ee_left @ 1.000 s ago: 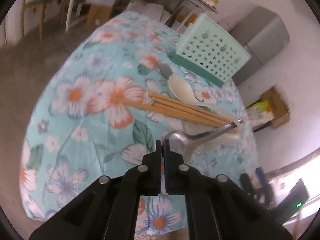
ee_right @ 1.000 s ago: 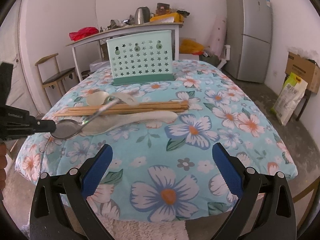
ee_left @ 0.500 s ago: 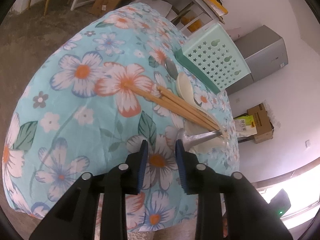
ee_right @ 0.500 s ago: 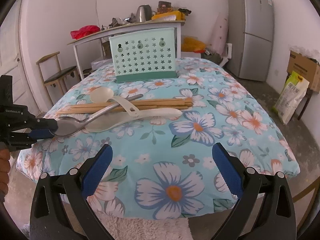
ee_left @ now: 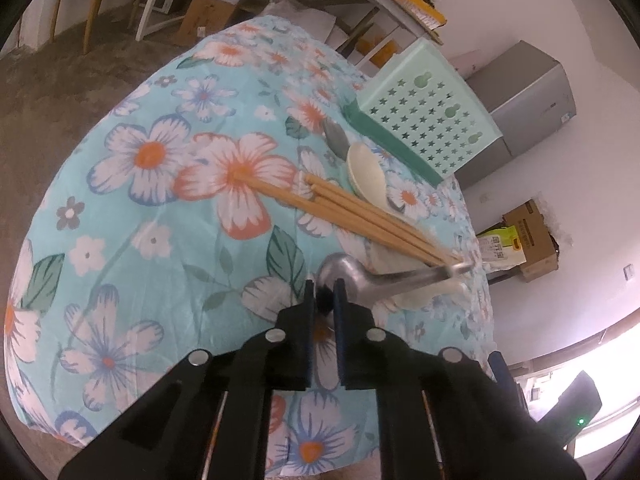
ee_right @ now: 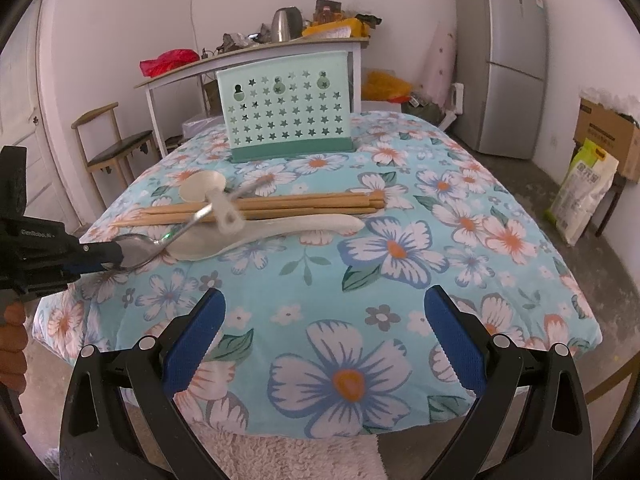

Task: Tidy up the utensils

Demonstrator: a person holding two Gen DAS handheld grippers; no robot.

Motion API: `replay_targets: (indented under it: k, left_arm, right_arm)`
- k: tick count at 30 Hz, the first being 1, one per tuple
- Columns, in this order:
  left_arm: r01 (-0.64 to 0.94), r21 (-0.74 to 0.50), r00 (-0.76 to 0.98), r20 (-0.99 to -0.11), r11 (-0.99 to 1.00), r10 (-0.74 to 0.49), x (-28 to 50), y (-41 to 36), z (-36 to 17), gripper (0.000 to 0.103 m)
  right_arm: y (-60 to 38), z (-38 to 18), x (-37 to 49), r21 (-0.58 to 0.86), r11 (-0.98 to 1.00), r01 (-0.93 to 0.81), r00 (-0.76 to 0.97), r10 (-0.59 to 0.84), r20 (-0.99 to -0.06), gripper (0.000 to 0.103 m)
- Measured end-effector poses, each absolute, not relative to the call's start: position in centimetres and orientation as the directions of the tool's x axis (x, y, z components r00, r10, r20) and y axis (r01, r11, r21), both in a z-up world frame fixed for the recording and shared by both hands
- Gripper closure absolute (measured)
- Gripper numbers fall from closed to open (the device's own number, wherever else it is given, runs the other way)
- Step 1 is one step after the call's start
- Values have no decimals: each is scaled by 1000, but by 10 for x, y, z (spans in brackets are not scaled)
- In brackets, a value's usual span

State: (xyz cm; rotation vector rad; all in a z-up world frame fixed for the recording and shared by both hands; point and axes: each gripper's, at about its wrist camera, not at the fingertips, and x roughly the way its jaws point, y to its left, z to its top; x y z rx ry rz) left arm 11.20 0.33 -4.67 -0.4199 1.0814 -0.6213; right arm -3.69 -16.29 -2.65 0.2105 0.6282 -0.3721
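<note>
A metal spoon (ee_left: 348, 276) (ee_right: 136, 250) lies with its handle across several wooden chopsticks (ee_left: 360, 212) (ee_right: 300, 204). My left gripper (ee_left: 324, 296) (ee_right: 110, 258) is shut on the rim of its bowl at the table's left edge. A small cream spoon (ee_left: 366, 176) (ee_right: 202, 188) and a long white ladle (ee_right: 280, 228) lie by the chopsticks. Another metal spoon (ee_left: 335, 140) rests near the mint star-holed utensil holder (ee_left: 428, 120) (ee_right: 288, 116) at the back. My right gripper (ee_right: 324, 328) hangs open over the front of the table, holding nothing.
The flowered tablecloth (ee_right: 360, 280) drops off at the front and sides. Behind stand a white side table (ee_right: 256, 56) with a kettle, a wooden chair (ee_right: 112, 144) and a grey fridge (ee_right: 500, 60). A box and bag (ee_right: 584, 192) sit at the right.
My left gripper opened off the metal spoon, then shut again on its bowl rim. The spoon's handle has shifted against the cream spoon, which looks blurred. The right gripper stayed still.
</note>
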Motion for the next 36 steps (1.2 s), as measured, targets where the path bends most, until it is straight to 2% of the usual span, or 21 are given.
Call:
replay_targets:
  k: [3, 12, 17, 23, 27, 30, 34, 36]
  left_arm:
    - [290, -606, 333, -662, 741, -671, 110, 6, -38, 101]
    - [339, -589, 361, -638, 733, -680, 109, 19, -7, 102]
    - [361, -445, 457, -681, 819, -572, 108, 29, 16, 102]
    - [387, -278, 574, -673, 879, -466, 107, 38, 40, 102]
    - [374, -227, 639, -639, 899, -427, 108, 46, 55, 102]
    - [351, -239, 670, -611, 905, -421, 112, 56, 61, 102]
    - [303, -290, 699, -580, 908, -419, 123, 71, 61, 102]
    - [282, -319, 709, -566, 905, -421, 127, 78, 59, 102]
  right_arm:
    - [-164, -25, -38, 73, 910, 407, 743, -284, -606, 8]
    - [-168, -17, -44, -4, 907, 421, 741, -346, -576, 8]
    - [-169, -10, -38, -56, 916, 397, 742, -356, -568, 8]
    - [-154, 5, -26, -96, 942, 321, 787, -322, -526, 9]
    - [-139, 17, -12, -92, 973, 210, 827, -227, -514, 12]
    - [-135, 31, 10, -42, 995, 91, 849, -100, -520, 16]
    - [-149, 49, 64, 117, 992, -50, 816, 108, -568, 21]
    - [-163, 46, 103, 243, 966, -92, 755, 227, -615, 25]
